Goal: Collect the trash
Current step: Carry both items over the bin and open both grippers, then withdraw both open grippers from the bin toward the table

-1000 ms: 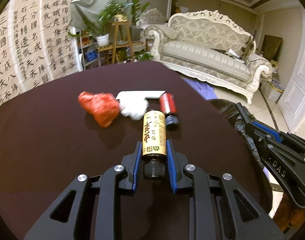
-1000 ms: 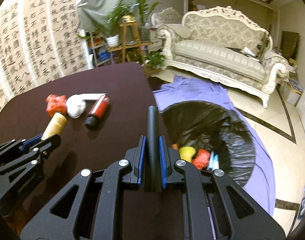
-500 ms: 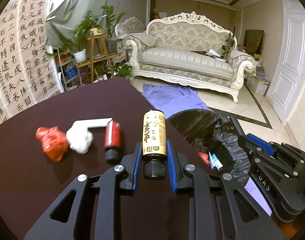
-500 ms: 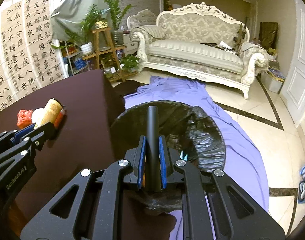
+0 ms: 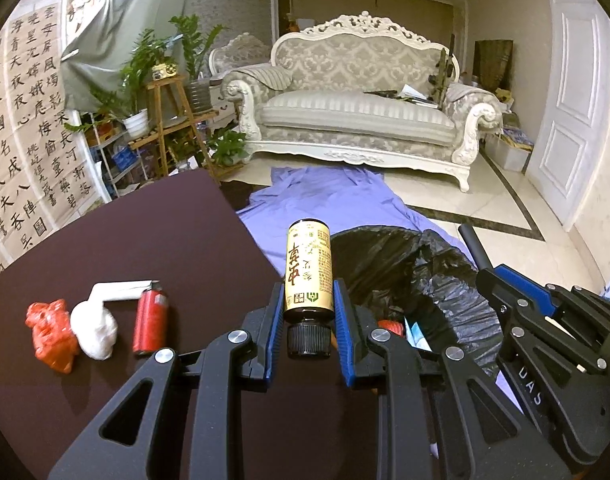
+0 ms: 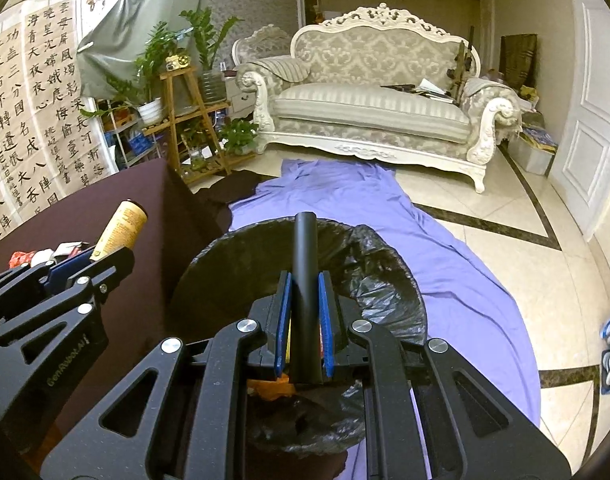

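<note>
1. The left gripper [image 5: 308,316] is clamped with its blue pads on a small gold-labelled bottle with a black screw cap [image 5: 308,276]; the cap points back toward the camera and the base points forward, just past the right edge of the dark brown table [image 5: 153,240].
2. The right gripper [image 6: 304,320] is closed tight on a matte black cylindrical tube [image 6: 304,280], which juts forward over the mouth of the black plastic trash bag [image 6: 377,280].
3. Inside the bag, red and yellow scraps and a pale blue packet [image 5: 415,330] show below the grippers.
4. On the table, left of the held bottle, three pieces lie in a row close together: a crumpled red wrapper [image 5: 51,338], a crumpled white paper wad [image 5: 97,330] touching it, and a red cylindrical can [image 5: 149,326] just beside the wad.
5. The table's right edge runs diagonally down to the bag's rim, so the two sit just beside each other.
6. Beyond the bag a purple cloth [image 6: 445,248] spreads over the pale tiled floor [image 6: 505,208], open as far as the ornate cream sofa [image 5: 357,120].
7. A wooden plant stand [image 5: 173,128] stands past the table's far corner.
</note>
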Demonstrator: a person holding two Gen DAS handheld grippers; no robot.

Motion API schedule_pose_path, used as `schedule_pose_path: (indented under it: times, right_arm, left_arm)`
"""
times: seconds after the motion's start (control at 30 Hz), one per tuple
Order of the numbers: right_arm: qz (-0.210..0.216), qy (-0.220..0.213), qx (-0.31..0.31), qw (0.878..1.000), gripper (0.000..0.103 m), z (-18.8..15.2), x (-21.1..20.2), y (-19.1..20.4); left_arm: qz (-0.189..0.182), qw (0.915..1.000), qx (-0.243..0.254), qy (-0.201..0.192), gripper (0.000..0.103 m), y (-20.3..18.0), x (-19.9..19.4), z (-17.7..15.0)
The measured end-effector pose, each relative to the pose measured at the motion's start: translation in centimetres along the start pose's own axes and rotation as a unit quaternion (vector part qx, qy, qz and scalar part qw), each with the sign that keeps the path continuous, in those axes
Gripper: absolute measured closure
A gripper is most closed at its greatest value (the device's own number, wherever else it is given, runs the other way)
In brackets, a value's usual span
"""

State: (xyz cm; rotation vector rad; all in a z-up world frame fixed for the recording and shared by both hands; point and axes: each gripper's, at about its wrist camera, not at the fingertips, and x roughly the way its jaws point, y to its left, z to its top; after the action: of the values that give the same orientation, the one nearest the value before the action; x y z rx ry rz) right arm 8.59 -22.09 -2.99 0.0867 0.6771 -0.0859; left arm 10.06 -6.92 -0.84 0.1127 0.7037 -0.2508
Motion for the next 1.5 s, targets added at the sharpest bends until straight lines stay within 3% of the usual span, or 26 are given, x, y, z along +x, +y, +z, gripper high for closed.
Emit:
schedule_pose_path:
  times: [0.6, 0.63, 0.7, 0.73, 0.87, 1.23, 1.5]
  right_arm:
    - [0.0, 0.025, 0.014, 1.0, 0.088, 0.1, 3.1, -1.8]
    - [-0.001, 0.025, 0.017, 1.0, 0.085, 0.1, 3.2, -1.8]
    - [-0.007, 0.02, 0.023, 1.0, 0.07, 0.1, 3.1, -2.0]
    - [-0.008, 0.019, 0.025, 0.999, 0.069, 0.1, 3.1, -2.2]
    - [-0.016, 0.019, 0.031, 0.999, 0.066, 0.1, 2.9, -2.5]
    - [-0.017, 0.021, 0.024, 0.999, 0.055, -0.4, 2.0, -1.9]
    - [0.012, 0.027, -0.002, 1.0, 0.049, -1.5, 0.1, 2.0]
  left_arm:
    - [0.0, 0.9991, 0.011, 0.042, 0.078, -1.4, 3.6, 1.1]
    - [0.0, 0.999, 0.011, 0.044, 0.076, -1.4, 3.7, 1.1]
    - [0.003, 0.9989, 0.011, 0.045, 0.061, -1.4, 3.7, 1.2]
    - [0.005, 0.999, 0.01, 0.044, 0.052, -1.4, 3.6, 1.2]
    - [0.016, 0.999, 0.006, 0.04, 0.046, -1.2, 3.3, 1.0]
    - [0.033, 0.9985, -0.023, 0.036, 0.04, 1.1, 1.3, 0.3]
    - [0.056, 0.9964, -0.053, 0.035, 0.039, 4.6, -1.6, -1.5]
